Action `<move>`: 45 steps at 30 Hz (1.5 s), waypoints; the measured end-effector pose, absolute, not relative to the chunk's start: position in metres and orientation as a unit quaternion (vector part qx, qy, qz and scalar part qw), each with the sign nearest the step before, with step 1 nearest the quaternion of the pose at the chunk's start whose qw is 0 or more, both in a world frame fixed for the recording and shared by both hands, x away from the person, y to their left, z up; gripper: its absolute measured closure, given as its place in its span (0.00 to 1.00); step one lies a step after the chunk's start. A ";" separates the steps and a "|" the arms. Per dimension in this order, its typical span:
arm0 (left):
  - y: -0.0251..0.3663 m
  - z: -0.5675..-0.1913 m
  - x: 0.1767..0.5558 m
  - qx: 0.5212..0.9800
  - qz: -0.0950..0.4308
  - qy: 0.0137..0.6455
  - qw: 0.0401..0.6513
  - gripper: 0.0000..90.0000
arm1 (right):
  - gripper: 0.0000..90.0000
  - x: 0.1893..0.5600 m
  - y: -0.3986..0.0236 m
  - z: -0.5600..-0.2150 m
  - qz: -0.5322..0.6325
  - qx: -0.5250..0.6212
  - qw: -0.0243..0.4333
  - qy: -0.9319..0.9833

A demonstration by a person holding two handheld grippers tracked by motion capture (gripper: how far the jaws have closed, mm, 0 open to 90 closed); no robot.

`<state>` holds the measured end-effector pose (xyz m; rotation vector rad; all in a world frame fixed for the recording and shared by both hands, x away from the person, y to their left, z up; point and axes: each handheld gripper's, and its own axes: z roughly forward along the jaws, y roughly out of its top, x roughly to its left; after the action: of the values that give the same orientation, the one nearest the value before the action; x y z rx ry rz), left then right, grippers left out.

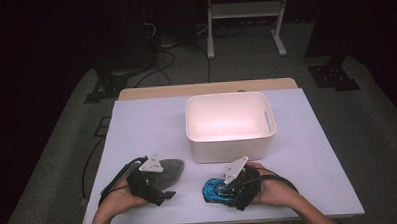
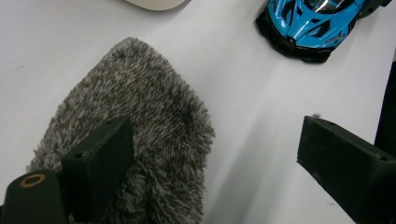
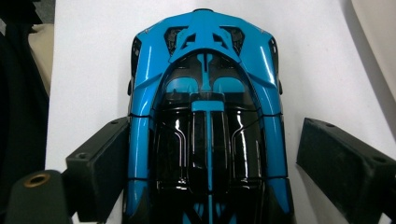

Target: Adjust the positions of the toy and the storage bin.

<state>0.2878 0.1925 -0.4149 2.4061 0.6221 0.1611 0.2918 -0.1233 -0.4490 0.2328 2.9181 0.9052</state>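
Right gripper (image 3: 205, 168) straddles blue toy car (image 3: 205, 116)

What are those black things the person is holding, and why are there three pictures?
A person sits at a white table and holds a grabbing tool in each hand. Each tool has two black fingers that can pinch things. One picture is taken from above. The other two come from little cameras riding on the tools, looking along the fingers.

On the table are a white tub, a fuzzy grey cloth and a blue toy car.

The left gripper is open, with one finger over the cloth. The right gripper is open too, one finger on each side of the car. Nothing is lifted yet.
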 end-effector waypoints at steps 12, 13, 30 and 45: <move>0.193 -0.416 0.288 0.915 0.059 0.237 0.321 0.11 | 0.16 0.293 -0.125 -0.450 0.301 0.075 0.026 0.950; 0.193 -0.416 0.288 0.915 0.060 0.237 0.321 0.11 | 0.17 0.293 -0.125 -0.449 0.301 0.074 0.026 0.950; 0.194 -0.417 0.289 0.916 0.057 0.235 0.319 0.11 | 0.27 0.291 -0.125 -0.447 0.303 0.053 0.021 0.951; 0.194 -0.417 0.289 0.916 0.056 0.236 0.319 0.11 | 0.27 0.290 -0.125 -0.447 0.301 0.059 0.021 0.952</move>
<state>0.2886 0.1939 -0.4169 2.4084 0.6201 0.1473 0.2905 -0.1248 -0.4472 0.1820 2.9491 0.9334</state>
